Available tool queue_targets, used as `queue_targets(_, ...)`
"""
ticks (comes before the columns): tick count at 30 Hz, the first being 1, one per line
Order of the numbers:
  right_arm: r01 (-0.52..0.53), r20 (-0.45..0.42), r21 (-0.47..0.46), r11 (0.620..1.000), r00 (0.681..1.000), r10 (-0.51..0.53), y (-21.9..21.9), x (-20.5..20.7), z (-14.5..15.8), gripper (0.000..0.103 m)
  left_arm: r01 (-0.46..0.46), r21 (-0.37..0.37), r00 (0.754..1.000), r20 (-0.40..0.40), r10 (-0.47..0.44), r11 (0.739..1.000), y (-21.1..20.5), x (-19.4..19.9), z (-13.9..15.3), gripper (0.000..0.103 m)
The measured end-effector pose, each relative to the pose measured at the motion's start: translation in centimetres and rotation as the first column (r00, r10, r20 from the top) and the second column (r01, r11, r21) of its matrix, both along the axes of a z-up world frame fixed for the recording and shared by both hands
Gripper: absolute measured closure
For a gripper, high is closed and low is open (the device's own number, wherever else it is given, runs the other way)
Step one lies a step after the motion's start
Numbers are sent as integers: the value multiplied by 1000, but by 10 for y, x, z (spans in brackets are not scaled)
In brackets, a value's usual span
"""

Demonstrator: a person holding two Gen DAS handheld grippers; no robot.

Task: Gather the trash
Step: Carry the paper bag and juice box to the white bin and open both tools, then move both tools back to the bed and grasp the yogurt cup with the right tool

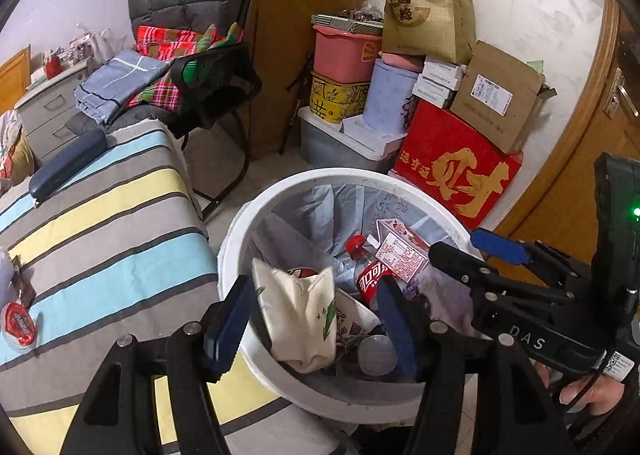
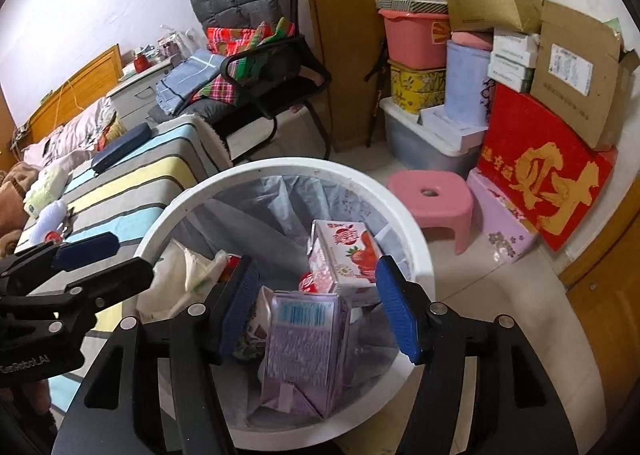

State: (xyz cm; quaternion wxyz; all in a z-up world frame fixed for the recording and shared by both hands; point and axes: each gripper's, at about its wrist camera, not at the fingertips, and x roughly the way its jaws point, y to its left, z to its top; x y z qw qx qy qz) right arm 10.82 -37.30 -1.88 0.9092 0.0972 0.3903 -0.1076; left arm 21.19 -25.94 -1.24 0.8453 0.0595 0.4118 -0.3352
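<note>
Both jaws are spread, nothing pressed: left gripper (image 1: 316, 319) over a cream bag (image 1: 298, 319), right gripper (image 2: 320, 303) over a purple carton (image 2: 304, 351), both inside the bin (image 2: 416, 251). Dropping looks done; wrappers (image 1: 18, 323) on the bed at nine o'clock should be fetched next.

Pink stool (image 2: 430, 195) beside red box (image 2: 548, 171), perhaps touching.

Both looking steeply down from close above the bin (image 1: 240, 239) (image 2: 420, 267), left view from bedside, right from doorside, sharing bed (image 1: 104, 223) (image 2: 132, 175) and boxes.
</note>
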Motion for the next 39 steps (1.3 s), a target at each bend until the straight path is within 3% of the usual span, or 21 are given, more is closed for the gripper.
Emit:
queue_targets(22,-22,87,-21,1000,996,24,34,-19,24,40,-101,-12,991,86,102,995,66,-28,30,40)
queue_targets(30,-67,126,-39,997,990,71,63,-23,33,40,-152,-39,983,95,155,988,111,-40,36,40)
queue_targets(39,-155,144,-29,988,977,158,102,-16,35,40,-263,-41,955,130,266,964,180,-48,41,40)
